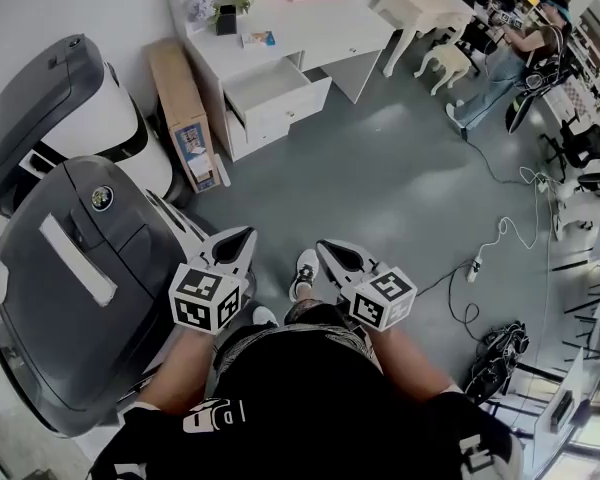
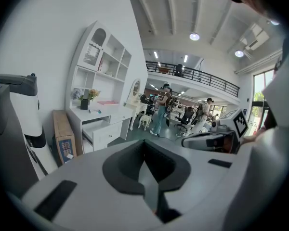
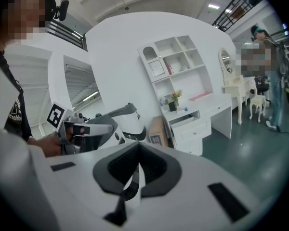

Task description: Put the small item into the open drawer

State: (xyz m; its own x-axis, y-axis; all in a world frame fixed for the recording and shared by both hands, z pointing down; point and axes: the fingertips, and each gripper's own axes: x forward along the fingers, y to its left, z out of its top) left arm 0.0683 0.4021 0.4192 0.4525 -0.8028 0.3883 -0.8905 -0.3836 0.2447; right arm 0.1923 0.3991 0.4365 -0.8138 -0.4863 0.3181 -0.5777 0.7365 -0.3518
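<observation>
A white desk point(image 1: 320, 28) stands far ahead across the floor, its top drawer point(image 1: 270, 83) pulled open. On the desktop beside a black pot lies a small blue item point(image 1: 263, 38). I hold both grippers close in front of my body, well short of the desk. The left gripper point(image 1: 242, 238) and the right gripper point(image 1: 326, 249) point toward the desk, jaws together and holding nothing. The drawer point(image 2: 97, 129) shows in the left gripper view beyond the left gripper point(image 2: 145, 163). In the right gripper view the drawer point(image 3: 185, 121) lies past the right gripper point(image 3: 138, 170).
A cardboard box point(image 1: 185, 113) leans at the desk's left side. Two big grey-and-white machines point(image 1: 75, 268) stand close on my left. Cables and a power strip point(image 1: 478, 263) lie on the floor at right. A person point(image 1: 500, 63), a stool point(image 1: 442, 63) and another white table are at far right.
</observation>
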